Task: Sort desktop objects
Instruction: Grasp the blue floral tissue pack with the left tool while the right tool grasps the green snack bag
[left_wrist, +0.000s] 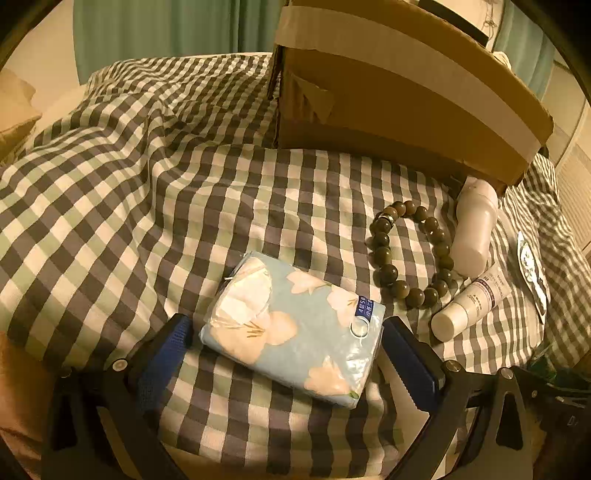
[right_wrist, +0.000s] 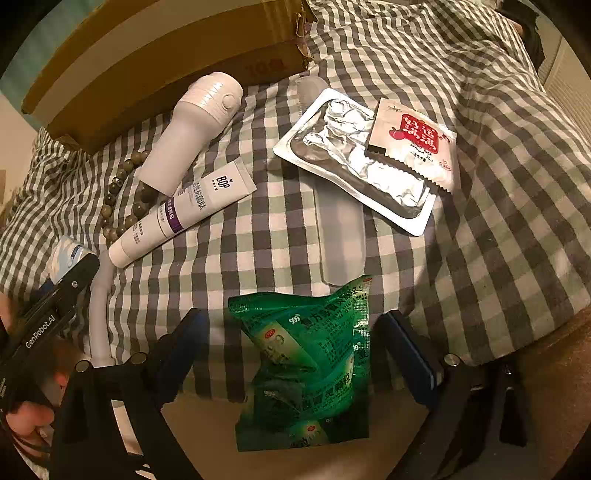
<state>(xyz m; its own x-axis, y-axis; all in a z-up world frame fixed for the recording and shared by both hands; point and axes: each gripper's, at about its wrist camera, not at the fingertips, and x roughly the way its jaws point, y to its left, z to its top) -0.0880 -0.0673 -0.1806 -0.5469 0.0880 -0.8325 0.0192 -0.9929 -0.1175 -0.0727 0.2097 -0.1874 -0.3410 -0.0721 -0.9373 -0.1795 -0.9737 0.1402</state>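
Blue-padded, our left claw (left_wrist: 284, 345) gapes wide around one floral tissue pack (left_wrist: 295, 332) on the checked cloth (left_wrist: 147, 192), gripping nothing. Our right claw (right_wrist: 291, 345) gapes likewise around one green "999" sachet (right_wrist: 306, 365). Nearby we count one "BOP" tube (right_wrist: 181, 216), one bead bracelet (left_wrist: 410, 251), one cardboard box (left_wrist: 399, 92).

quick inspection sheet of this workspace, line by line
surface: wrinkled checked cloth.
job's things: tissue pack between left gripper fingers; green sachets between right gripper fingers; bead bracelet, white device, BOP tube, foil tray, red-printed sachet.
clutter: cardboard box.
grippers: both open, no contact visible.
cables: white hose, purpose unclear.
surroundings: green curtain.
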